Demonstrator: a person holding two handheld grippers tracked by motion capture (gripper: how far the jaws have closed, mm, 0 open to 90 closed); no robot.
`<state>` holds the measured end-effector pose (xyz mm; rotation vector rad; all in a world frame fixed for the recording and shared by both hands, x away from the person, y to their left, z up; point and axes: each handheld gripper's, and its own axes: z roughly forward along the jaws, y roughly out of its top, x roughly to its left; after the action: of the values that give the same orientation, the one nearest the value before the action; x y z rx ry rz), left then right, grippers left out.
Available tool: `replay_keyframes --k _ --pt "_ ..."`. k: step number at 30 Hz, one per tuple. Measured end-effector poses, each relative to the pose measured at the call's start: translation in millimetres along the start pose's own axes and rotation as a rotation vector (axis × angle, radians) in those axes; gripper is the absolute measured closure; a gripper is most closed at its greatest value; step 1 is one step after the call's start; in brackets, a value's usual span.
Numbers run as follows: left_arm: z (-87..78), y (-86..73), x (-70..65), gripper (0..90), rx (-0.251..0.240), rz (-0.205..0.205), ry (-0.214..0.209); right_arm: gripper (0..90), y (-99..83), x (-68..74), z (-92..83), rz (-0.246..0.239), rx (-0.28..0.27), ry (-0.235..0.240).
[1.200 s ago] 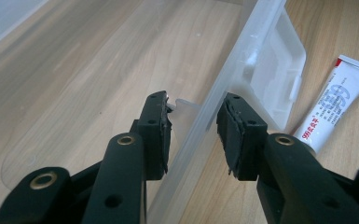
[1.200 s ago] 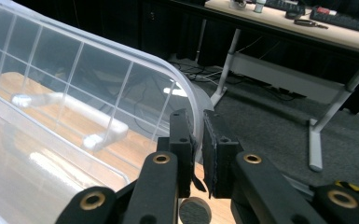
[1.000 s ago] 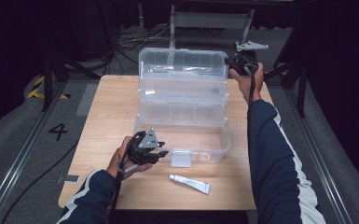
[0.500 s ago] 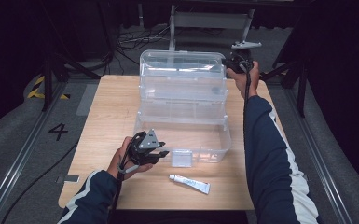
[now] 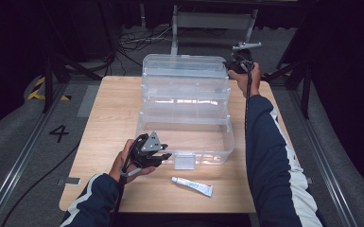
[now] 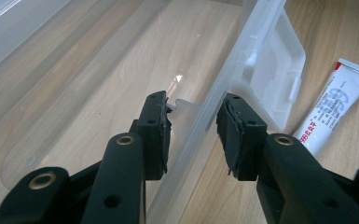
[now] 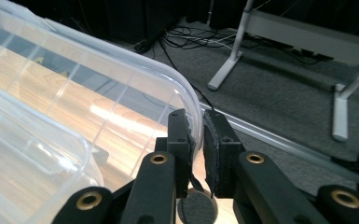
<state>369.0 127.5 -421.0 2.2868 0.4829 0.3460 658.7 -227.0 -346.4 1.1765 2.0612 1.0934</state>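
A clear plastic storage box stands open at the middle of the wooden tabletop, with its hinged lid raised upright along the far edge. The right gripper is at the lid's top right corner; in the right gripper view its jaws are clamped on the curved rim of the lid, one pad inside the rim and the other outside it. The left gripper is at the near wall of the box, towards the box's left end. In the left gripper view the jaws straddle that transparent wall, one pad inside the box and one outside; the gap between the pads is wider than the wall, and whether either pad presses on the plastic cannot be determined. A translucent latch flap hangs at the front of the box, just to the right of the left gripper. A small white tube with red and blue print lies flat on the tabletop in front of the box, near the latch flap and apart from both grippers.
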Motion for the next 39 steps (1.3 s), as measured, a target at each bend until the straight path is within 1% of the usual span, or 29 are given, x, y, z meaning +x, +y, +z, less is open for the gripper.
replay_keyframes --k 4,8,10,12,13,15,17,19,21,22,23,25,27,28,29,30,31,32,34,35,36,37,38,39 --pt "-0.1 -0.3 -0.2 64.1 -0.001 0.003 0.001 81.6 -3.7 -2.5 8.0 0.005 0.014 0.006" --pt "-0.2 -0.3 0.1 64.1 0.0 0.005 -0.003 81.9 -10.3 -6.0 17.0 0.026 0.026 0.017" --pt "-0.3 -0.4 0.1 64.2 0.0 0.004 -0.004 82.9 -13.4 -6.1 21.4 0.025 0.046 0.013" --pt "-0.2 -0.7 0.1 64.1 -0.004 0.005 -0.004 83.1 -16.4 -7.8 26.0 0.034 0.072 0.017" --pt "-0.2 -0.9 -0.1 64.1 -0.005 0.006 -0.003 83.2 -18.2 -8.6 27.8 0.041 0.075 0.014" --pt "-0.2 -0.9 -0.2 64.1 -0.006 0.006 -0.003 83.1 -21.4 -12.4 28.6 0.074 0.061 0.034" --pt "-0.2 -0.9 0.0 64.1 -0.006 0.006 -0.003 83.0 -23.1 -14.6 28.6 0.092 0.055 0.05" --pt "-0.2 -0.9 -0.1 64.1 -0.006 0.007 -0.003 82.7 -21.5 -13.6 28.3 0.067 0.065 0.041" --pt "-0.2 -1.0 -0.2 64.1 -0.007 0.007 -0.002 80.9 -20.4 -12.4 28.5 0.055 0.074 0.035" --pt "-0.3 -1.1 -0.4 64.0 -0.008 0.007 -0.001 76.4 -20.4 -12.3 28.4 0.048 0.083 0.03" --pt "-0.3 -1.2 -0.4 64.0 -0.007 0.009 0.0 73.7 -20.6 -11.7 27.7 0.047 0.093 0.014" --pt "-0.3 -1.2 -0.5 64.0 -0.008 0.007 0.0 73.2 -21.4 -11.2 23.4 0.047 0.084 0.01" --pt "-0.3 -1.4 -0.6 64.0 -0.009 0.009 0.001 70.2 -22.3 -10.0 18.7 0.027 0.088 0.0" --pt "-0.2 -1.2 -0.5 64.0 -0.009 0.007 0.0 68.7 -22.3 -9.3 16.2 0.026 0.089 -0.001" --pt "-0.3 -1.1 -0.4 64.0 -0.009 0.007 0.0 66.1 -22.1 -8.9 10.7 0.02 0.086 -0.012" --pt "-0.4 -1.2 -0.3 64.0 -0.008 0.009 0.0 66.7 -22.2 -9.6 5.9 0.021 0.078 -0.018" --pt "-0.4 -1.2 -0.3 64.0 -0.008 0.009 0.0 66.7 -22.2 -9.6 5.9 0.021 0.078 -0.018" --pt "-0.3 -1.3 -0.6 64.0 -0.009 0.008 0.001 66.2 -22.5 -10.2 0.8 0.021 0.076 -0.023" --pt "-0.4 -1.2 -0.5 63.9 -0.007 0.009 0.001 64.6 -23.9 -11.5 -11.2 -0.001 0.071 -0.032" --pt "-0.2 -1.0 -0.3 64.0 -0.008 0.006 -0.001 64.5 -24.9 -12.2 -15.5 0.001 0.069 -0.025" --pt "-0.1 -0.8 -0.3 63.9 -0.008 0.003 -0.003 62.9 -28.1 -13.6 -30.0 -0.018 0.066 -0.009" --pt "-0.1 -0.8 -0.3 63.9 -0.008 0.003 -0.003 62.5 -29.8 -14.2 -36.9 -0.026 0.062 -0.008" --pt "-0.3 -0.5 -0.2 63.9 -0.003 0.001 -0.004 62.4 -31.1 -15.3 -41.8 -0.028 0.057 -0.003" --pt "-0.3 -0.5 -0.2 63.9 -0.003 0.001 -0.004 62.4 -31.1 -15.3 -41.8 -0.028 0.057 -0.003"
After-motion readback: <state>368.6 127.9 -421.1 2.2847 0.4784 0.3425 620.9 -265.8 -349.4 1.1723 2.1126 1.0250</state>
